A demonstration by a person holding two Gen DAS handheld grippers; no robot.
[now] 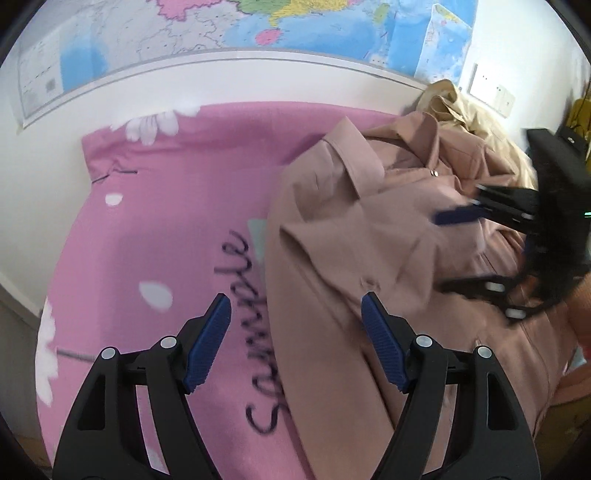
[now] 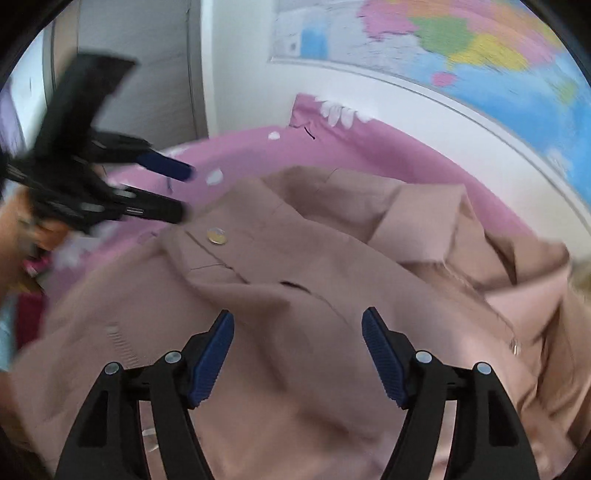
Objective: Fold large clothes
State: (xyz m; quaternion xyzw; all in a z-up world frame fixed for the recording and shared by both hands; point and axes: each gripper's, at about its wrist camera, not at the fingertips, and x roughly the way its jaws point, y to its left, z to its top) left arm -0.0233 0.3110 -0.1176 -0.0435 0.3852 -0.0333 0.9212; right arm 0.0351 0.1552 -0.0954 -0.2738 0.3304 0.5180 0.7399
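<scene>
Hovering spread-jawed over rumpled pink coat (image 2: 295,266): left gripper (image 1: 295,332) lower centre, right gripper (image 2: 297,343) likewise, both empty. Risking bunched layers if pinched carelessly.

Soft, even daylight fills both views, with only faint shadows in the folds of the coat (image 1: 369,258). Fisheye curvature bends the wall map (image 1: 258,29) and darkens the corners. The right claw (image 1: 465,251) smears with motion blur in the left view. The right view is blurrier overall, especially at the left claw (image 2: 177,192).
</scene>
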